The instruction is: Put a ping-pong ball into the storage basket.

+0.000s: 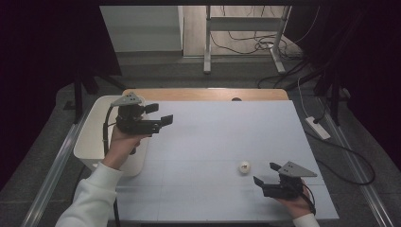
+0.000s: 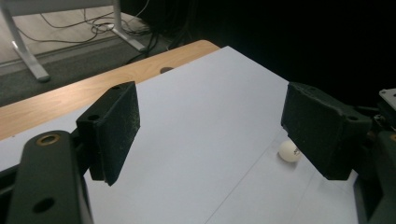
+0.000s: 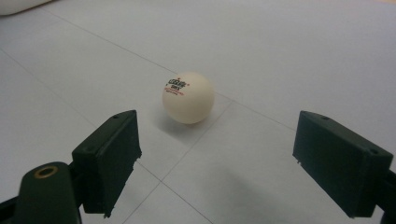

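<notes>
A white ping-pong ball (image 1: 244, 167) with small printed lettering lies on the white table top (image 1: 222, 132), right of centre and near the front. My right gripper (image 1: 267, 173) rests low on the table just behind and to the right of the ball, jaws open and empty. In the right gripper view the ball (image 3: 188, 97) sits a short way ahead of the open right gripper (image 3: 219, 158), a little left of its midline. My left gripper (image 1: 159, 114) hovers over the table's left side, open, pointing right. In the left gripper view, nothing lies between the jaws of the left gripper (image 2: 210, 130), and the ball (image 2: 289, 151) peeks past the right jaw.
A white bin (image 1: 92, 137) stands against the table's left edge, under my left forearm. A wooden strip (image 1: 203, 93) runs along the table's far edge. Beyond it are metal desk legs (image 1: 207, 42) and cables on the floor.
</notes>
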Demonstrator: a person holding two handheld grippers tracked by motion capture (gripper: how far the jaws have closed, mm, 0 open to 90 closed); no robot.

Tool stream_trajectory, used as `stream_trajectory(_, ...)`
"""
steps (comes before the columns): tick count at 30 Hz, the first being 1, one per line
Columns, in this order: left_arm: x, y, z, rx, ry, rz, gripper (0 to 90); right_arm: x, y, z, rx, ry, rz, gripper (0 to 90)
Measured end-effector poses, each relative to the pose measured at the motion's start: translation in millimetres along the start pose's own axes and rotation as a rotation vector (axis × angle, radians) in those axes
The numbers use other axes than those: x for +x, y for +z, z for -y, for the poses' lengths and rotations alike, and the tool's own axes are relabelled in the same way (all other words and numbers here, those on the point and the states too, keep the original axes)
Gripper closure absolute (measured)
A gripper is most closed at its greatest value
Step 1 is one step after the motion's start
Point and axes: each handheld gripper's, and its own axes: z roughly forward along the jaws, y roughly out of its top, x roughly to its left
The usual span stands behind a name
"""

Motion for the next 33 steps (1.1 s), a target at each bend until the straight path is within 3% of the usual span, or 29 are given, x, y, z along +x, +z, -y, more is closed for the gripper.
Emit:
stream_trajectory(17,-19.0,23.1,4.4,0.016,0.011,0.072,20.4,-1.2,-0.3,-0.1,-0.006,0.006,-0.001,14.3)
stream_trajectory(33,-30.8,44.7,13.5,0.052,0.022,0.109,20.4,-2.1,-1.1,0.2,-0.009,0.019,-0.004,14.3)
